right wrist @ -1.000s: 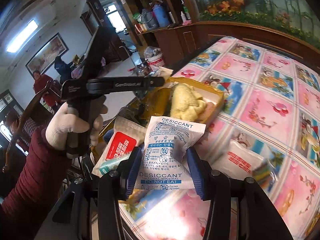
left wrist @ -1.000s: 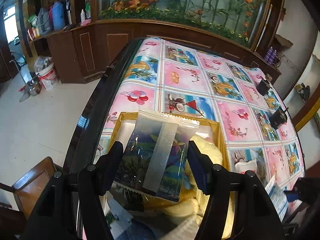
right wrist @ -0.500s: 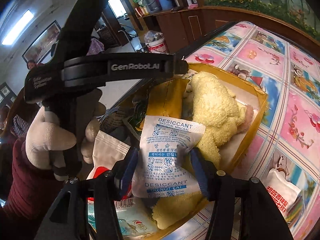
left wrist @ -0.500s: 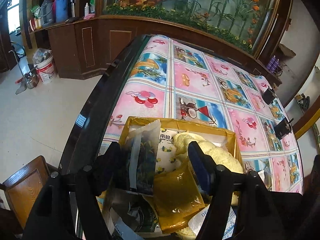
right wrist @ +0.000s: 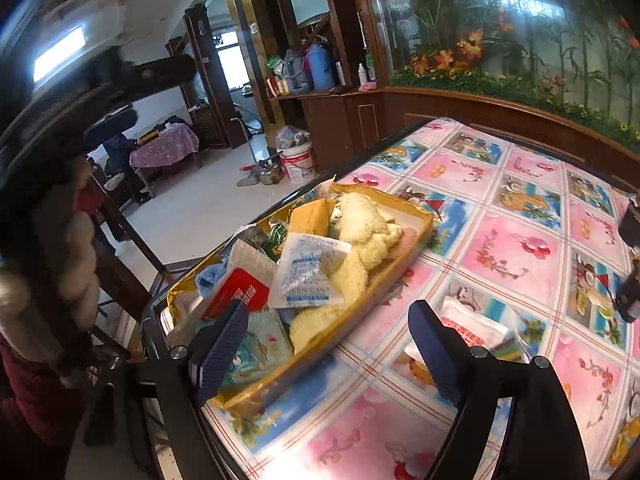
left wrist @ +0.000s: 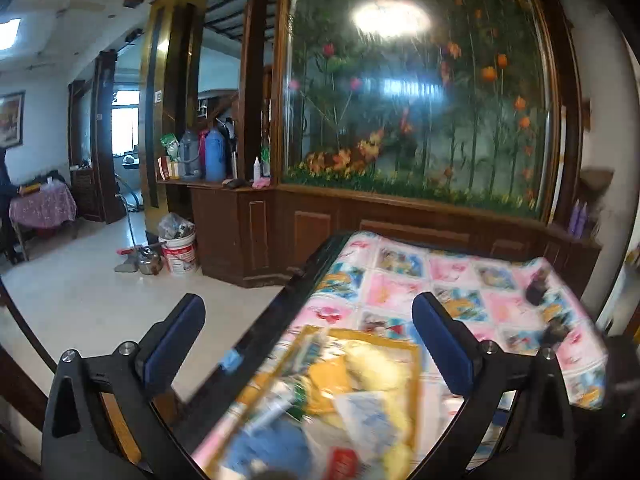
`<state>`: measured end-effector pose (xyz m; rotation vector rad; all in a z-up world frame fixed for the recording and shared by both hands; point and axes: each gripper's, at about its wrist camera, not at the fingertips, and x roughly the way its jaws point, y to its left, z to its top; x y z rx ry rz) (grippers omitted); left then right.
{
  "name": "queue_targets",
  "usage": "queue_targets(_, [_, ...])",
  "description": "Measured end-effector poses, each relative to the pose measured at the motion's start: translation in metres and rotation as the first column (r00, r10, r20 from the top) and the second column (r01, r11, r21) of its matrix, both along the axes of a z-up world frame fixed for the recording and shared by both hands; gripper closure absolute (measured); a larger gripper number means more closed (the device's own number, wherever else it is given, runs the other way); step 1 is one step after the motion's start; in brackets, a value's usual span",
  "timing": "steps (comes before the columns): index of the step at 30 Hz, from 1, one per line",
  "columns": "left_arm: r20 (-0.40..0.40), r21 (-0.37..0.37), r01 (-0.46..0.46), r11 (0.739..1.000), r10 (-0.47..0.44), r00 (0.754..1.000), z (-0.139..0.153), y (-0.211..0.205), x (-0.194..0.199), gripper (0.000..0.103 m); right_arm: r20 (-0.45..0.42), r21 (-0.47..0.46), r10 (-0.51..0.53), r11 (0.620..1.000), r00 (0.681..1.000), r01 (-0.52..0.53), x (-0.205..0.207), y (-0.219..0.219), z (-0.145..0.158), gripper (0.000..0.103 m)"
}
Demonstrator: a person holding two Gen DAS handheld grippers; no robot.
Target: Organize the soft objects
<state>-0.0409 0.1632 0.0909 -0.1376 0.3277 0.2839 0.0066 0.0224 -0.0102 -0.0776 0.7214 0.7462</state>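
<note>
Left wrist view: the left tool [left wrist: 308,344] is spread wide and empty, above the blurred tray [left wrist: 414,364] near the tabletop [left wrist: 400,280] edge; open floor [left wrist: 80,296] lies left.

Right wrist view: the right tool [right wrist: 328,344] is spread, empty. The desiccant pack [right wrist: 308,272] lies in the tray [right wrist: 352,320] against a yellow plush [right wrist: 364,228], beside a red-label pouch [right wrist: 240,292]. Another pouch [right wrist: 472,326] lies on the tabletop [right wrist: 516,252] near the right finger. A gloved hand [right wrist: 60,264] sits far left.
</note>
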Motion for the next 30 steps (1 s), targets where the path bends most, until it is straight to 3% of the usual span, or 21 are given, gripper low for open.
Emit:
queue_targets(2, [0.028,-0.020,0.034,0.999,-0.034,0.999,-0.005,-0.014,-0.009,0.000,-0.028,0.026,-0.022,0.999,0.999,0.023,-0.005,-0.014,-0.004,0.018])
queue_targets(7, [-0.098,-0.076,-0.010,0.997,0.002,0.995,-0.029,-0.037,-0.001,0.000,-0.032,0.052,-0.098,0.994,0.995,0.099,-0.025,-0.052,-0.010,0.018])
queue_targets(12, [-0.145,0.001,-0.132,0.991,0.131,0.981,-0.037,-0.061,-0.003,0.000,-0.012,0.031,-0.124,0.992,0.992,0.124,-0.042,-0.070,-0.017,0.016])
queue_targets(19, [-0.152,0.092,-0.165,0.982,0.178,0.972,-0.047,-0.081,-0.015,0.000,0.024,-0.035,-0.086,0.996,0.996,0.087,-0.057,-0.058,-0.028,0.014])
queue_targets(30, [-0.181,0.104,-0.179,0.978,0.196,0.964,-0.058,-0.078,-0.014,0.000,0.048,-0.110,-0.064,0.992,0.997,0.069,-0.060,-0.036,-0.038,0.012])
